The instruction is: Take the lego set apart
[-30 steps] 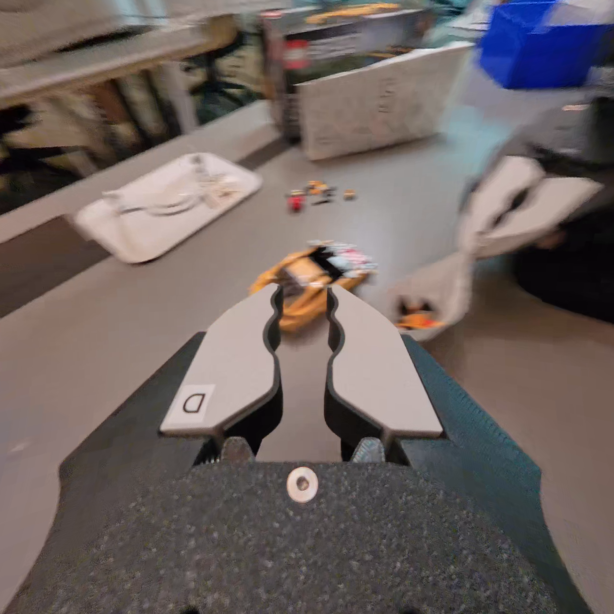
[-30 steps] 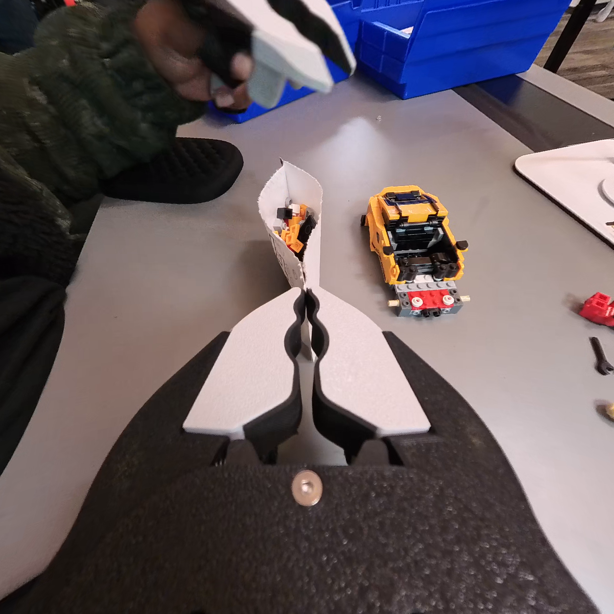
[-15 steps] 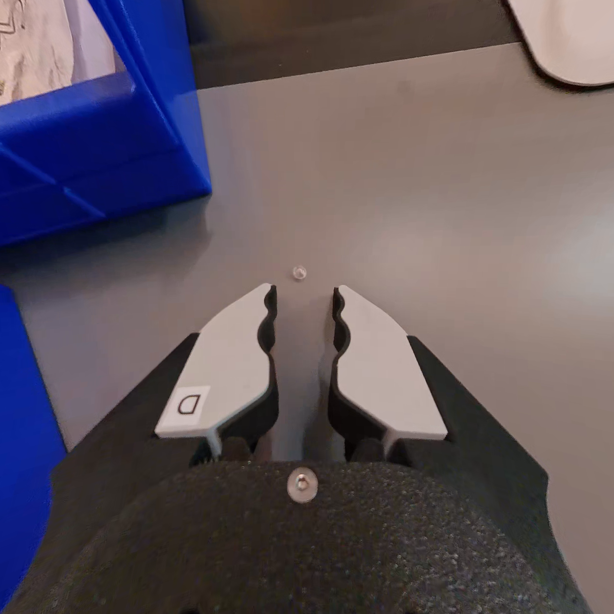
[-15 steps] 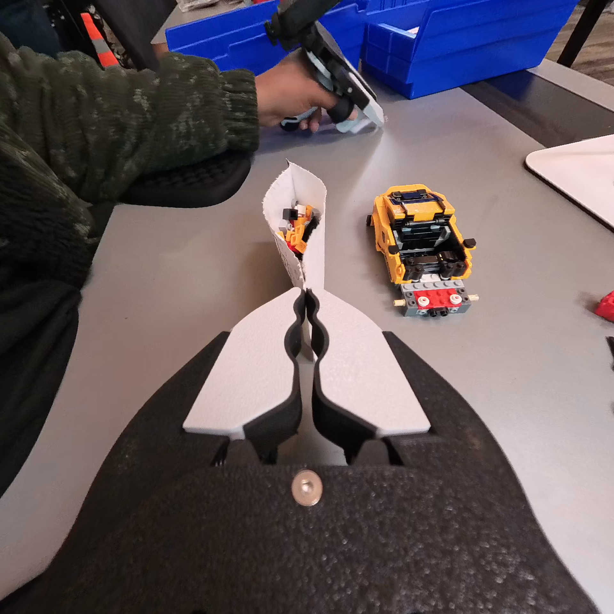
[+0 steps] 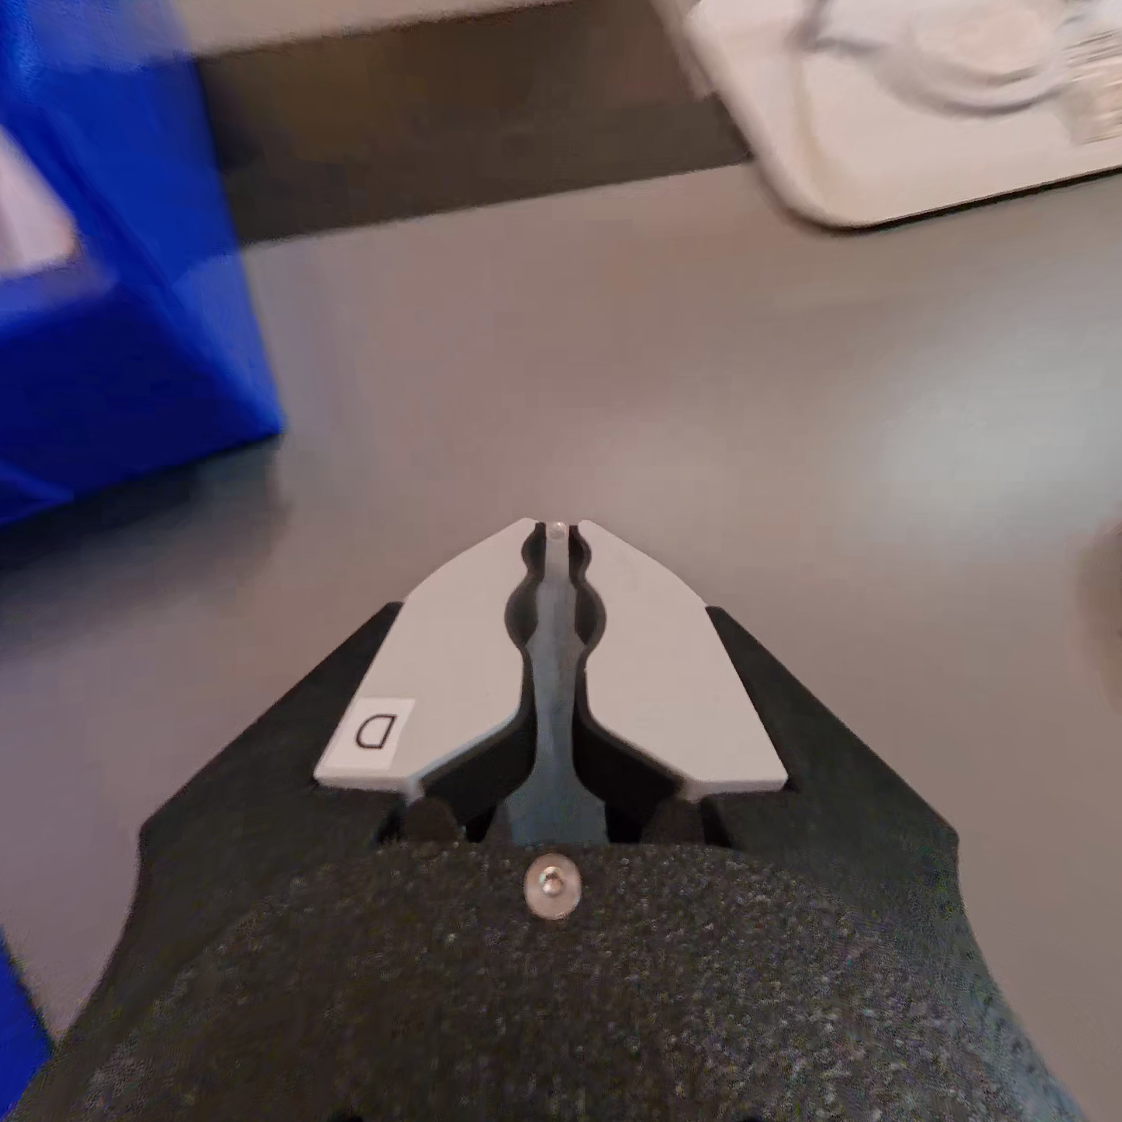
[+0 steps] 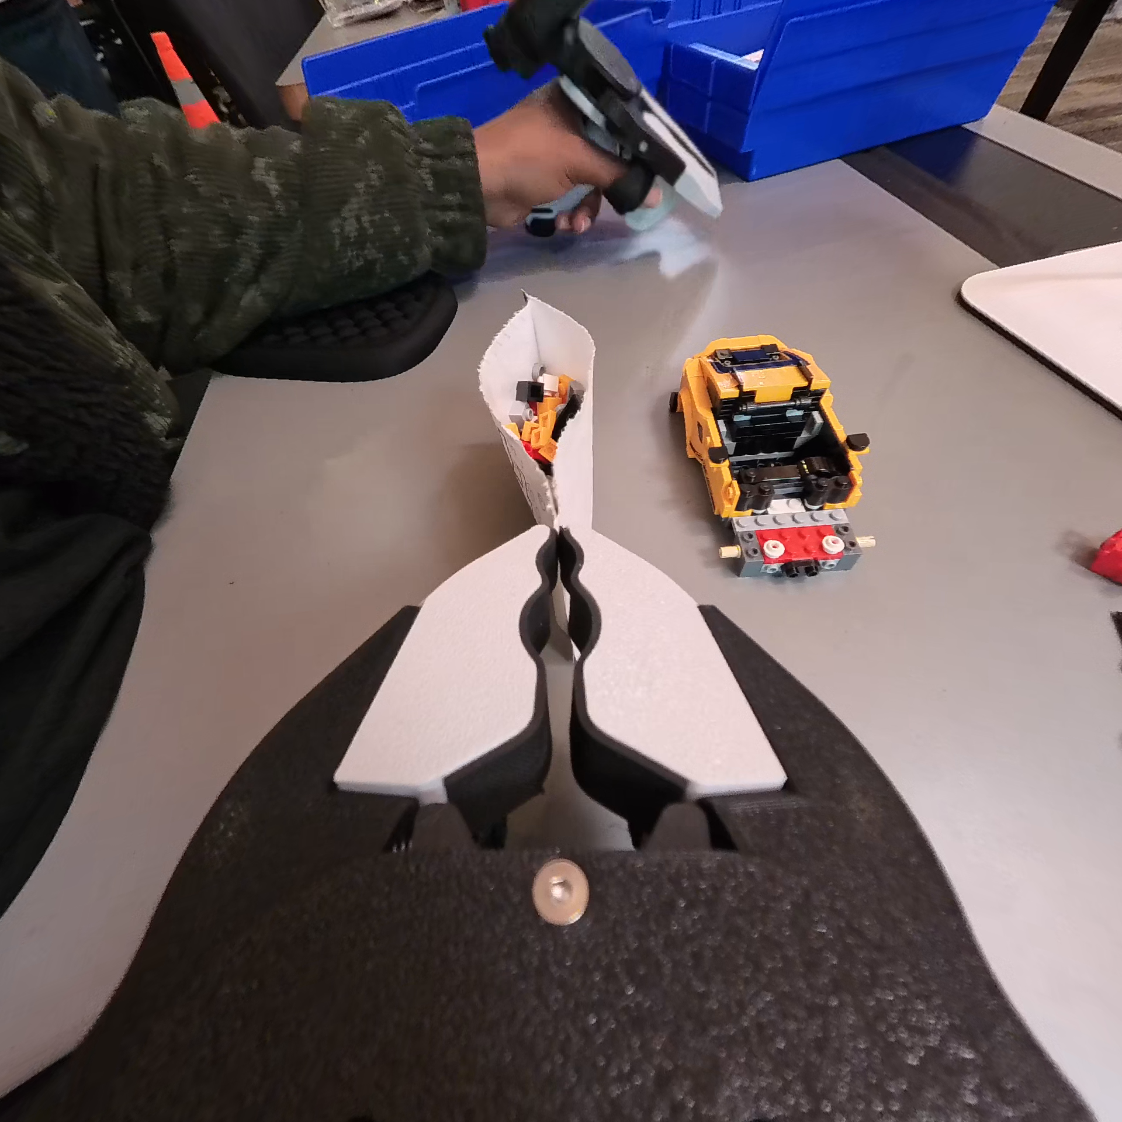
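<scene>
**A:** Your right gripper [image 6: 558,534] has its jaws pressed together on the lower end of the white paper bag [image 6: 567,388]. The bag stands up from the grey desk [image 6: 340,546] with its torn mouth open, and loose orange, black, red and grey pieces [image 6: 543,413] lie inside it.

**B:** And your lego car [image 6: 771,437]?

**A:** It sits on the desk just right of the bag, apart from both of your grippers. The orange body has no roof, so the black interior shows, and a grey and red plate section with two pale axle pins sticks out at its near end. A red piece [image 6: 1108,555] lies farther right, at the frame edge.

**B:** Where is your left gripper [image 6: 698,188]?

**A:** Beyond the bag, near the blue bins [image 6: 850,79], tips angled down at the desk. Your left hand [image 6: 546,170], in a dark green sleeve, holds it.

**B:** Is it holding anything?

**A:** In its own view the left gripper [image 5: 556,529] is narrowed almost fully, with a tiny pale round stud [image 5: 556,530] between the tips. The picture is blurred, so I think it is pinched, but whether it is lifted off the desk I cannot tell. A blue bin [image 5: 121,303] stands to the left there, and a white tray [image 5: 911,152] lies at the upper right.
</scene>
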Demonstrator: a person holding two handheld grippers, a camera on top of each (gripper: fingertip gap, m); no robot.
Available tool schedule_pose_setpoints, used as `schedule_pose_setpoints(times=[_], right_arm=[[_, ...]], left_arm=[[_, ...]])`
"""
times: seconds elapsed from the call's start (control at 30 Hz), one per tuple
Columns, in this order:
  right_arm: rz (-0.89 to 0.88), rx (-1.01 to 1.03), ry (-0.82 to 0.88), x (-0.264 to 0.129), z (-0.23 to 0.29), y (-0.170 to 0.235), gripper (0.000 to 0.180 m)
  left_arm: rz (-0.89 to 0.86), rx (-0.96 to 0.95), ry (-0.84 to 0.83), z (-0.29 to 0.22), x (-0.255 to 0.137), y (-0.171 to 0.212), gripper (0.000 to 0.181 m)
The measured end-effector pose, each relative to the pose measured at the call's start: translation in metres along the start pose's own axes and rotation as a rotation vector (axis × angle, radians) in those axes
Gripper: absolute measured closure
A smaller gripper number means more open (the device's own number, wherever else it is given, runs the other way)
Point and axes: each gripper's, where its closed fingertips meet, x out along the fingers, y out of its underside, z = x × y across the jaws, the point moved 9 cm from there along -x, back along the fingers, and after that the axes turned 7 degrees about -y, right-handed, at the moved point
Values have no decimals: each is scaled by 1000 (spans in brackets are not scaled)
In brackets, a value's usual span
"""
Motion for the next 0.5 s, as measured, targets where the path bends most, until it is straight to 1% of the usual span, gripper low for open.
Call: schedule_pose_setpoints(times=[0.07, 0.13, 0.2, 0.27, 0.3, 0.37, 0.43, 0.5], right_arm=[[-1, 1, 4, 0, 0, 0, 180], [-2, 1, 6, 0, -1, 0, 180], [-2, 0, 6, 0, -1, 0, 180], [-1, -2, 7, 0, -1, 0, 180], [-1, -2, 7, 0, -1, 0, 180], [0, -2, 6, 0, 0, 0, 180], [2, -5, 6, 1, 0, 0, 180], [4, -8, 5, 1, 0, 0, 180]], left_arm=[[-112, 82, 180, -30, -23, -13, 174], [-239, 198, 417, -71, -55, -24, 174], [-352, 336, 680, -115, -91, -29, 174], [-409, 428, 856, -150, -119, -28, 174], [-411, 468, 908, -163, -128, -27, 174], [-387, 543, 942, -182, -135, -22, 174], [-352, 586, 971, -193, -135, -16, 174], [-319, 608, 960, -199, -130, -10, 169]])
